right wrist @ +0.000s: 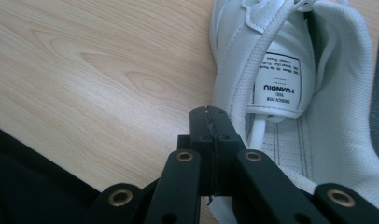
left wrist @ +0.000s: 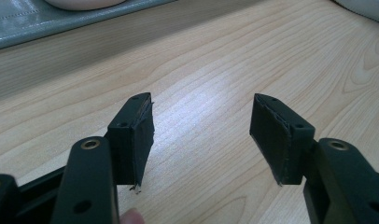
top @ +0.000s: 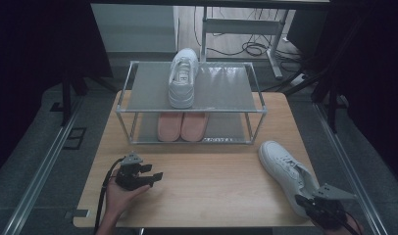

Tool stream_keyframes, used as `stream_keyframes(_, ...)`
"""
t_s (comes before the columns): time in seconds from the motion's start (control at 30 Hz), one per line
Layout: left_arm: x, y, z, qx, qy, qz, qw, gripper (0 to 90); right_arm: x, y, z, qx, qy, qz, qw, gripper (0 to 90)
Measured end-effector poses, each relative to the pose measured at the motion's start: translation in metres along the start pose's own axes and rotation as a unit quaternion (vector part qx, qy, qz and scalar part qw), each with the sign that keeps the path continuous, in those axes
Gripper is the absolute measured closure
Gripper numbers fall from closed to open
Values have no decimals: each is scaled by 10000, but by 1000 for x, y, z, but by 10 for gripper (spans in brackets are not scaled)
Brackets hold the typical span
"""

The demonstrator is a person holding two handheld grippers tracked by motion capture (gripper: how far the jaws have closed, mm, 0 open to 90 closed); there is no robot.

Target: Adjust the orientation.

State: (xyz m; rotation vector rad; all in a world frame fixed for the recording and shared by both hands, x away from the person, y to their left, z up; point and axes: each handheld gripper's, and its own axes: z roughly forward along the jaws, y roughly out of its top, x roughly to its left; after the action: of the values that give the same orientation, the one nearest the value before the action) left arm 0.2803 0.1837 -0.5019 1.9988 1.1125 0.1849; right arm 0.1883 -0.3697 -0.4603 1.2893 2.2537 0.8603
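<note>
A white sneaker (top: pixel 286 172) lies on the near right part of the wooden table (top: pixel 207 186), toe pointing toward a two-level metal shoe rack (top: pixel 189 100) at the table's far side. Its twin (top: pixel 183 77) already stands on the rack's top shelf, and a pair of pink shoes (top: pixel 182 126) sits on the lower shelf.

The right gripper (top: pixel 318 203) sits at the sneaker's heel; its jaws are pressed together. The right gripper view shows the closed tips (right wrist: pixel 210 122) meeting at the inner edge of the heel collar beside the tongue label (right wrist: pixel 280 84), but whether they pinch the fabric cannot be told. The left gripper (top: pixel 149 175) rests near the table's left front, jaws spread with nothing between them (left wrist: pixel 201 135).

The step in hand looks like taking hold of the loose sneaker to shelve it beside its mate. The next move likely calls for a firm pinch on the heel, then a lift over the rack's front rail.
</note>
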Motion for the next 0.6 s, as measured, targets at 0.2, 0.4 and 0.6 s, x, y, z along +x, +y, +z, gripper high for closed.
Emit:
stream_keyframes(0.2,-1,1,-2,-36,-3,12,10000,405,-2,13,-7,-332,295,85,9990,899)
stream_keyframes(0.4,0,0,-2,-35,7,-12,10000,405,-9,32,-13,-545,404,67,9977,899)
stream_keyframes(0.6,1,0,-2,-24,6,-3,10000,405,-24,48,-14,-698,435,103,9966,899)
